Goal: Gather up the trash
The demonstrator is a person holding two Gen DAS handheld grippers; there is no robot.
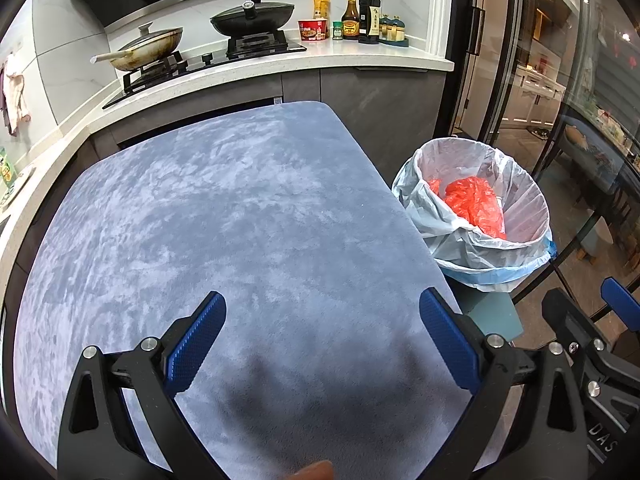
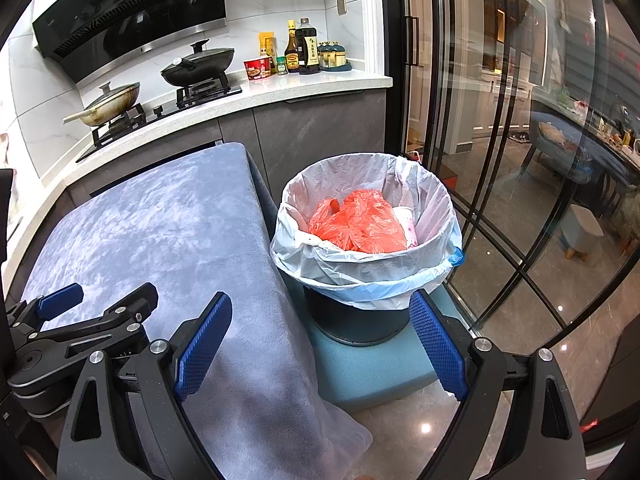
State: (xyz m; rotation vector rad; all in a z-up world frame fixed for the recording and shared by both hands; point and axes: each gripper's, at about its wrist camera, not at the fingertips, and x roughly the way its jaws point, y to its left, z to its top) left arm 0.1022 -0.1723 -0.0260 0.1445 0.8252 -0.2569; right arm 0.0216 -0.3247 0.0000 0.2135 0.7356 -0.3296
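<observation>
a kitchen with a white stone counter (image 1: pixel 248 76) along dark cabinets, a gas hob and a black hood above it. in the left wrist view a table under a blue-grey velvety cloth (image 1: pixel 224 216) fills most of the picture. on the hob behind its far edge stand a lidded pan with a pale handle (image 1: pixel 148 46) and a black lidded wok (image 1: pixel 252 20); farther right on the counter are a red noodle cup (image 1: pixel 313 30) and dark sauce bottles (image 1: pixel 360 16). the left gripper (image 1: pixel 322 344) hangs over the near part of the cloth, its blue pads spread wide with only cloth between them. off the table's right edge stands a bin lined with a pale bag (image 1: pixel 480 216), with crumpled red plastic trash (image 1: pixel 476 204) inside. the right gripper (image 1: pixel 592 312) shows partly at the lower right, past the table's right edge.

in the right wrist view the bin (image 2: pixel 368 248) stands on a teal block (image 2: pixel 372 372) just beside the table's right edge (image 2: pixel 256 240), and the red plastic trash (image 2: pixel 356 224) lies in it beside something white and pink (image 2: pixel 408 226). the right gripper (image 2: pixel 320 344) has its pads spread wide, pinching nothing, framing the bin's base and the draped cloth edge. the left gripper (image 2: pixel 100 300) lies over the cloth at lower left, also spread. black-framed glass doors (image 2: pixel 500 160) close off the right side, a dining room showing through them.
</observation>
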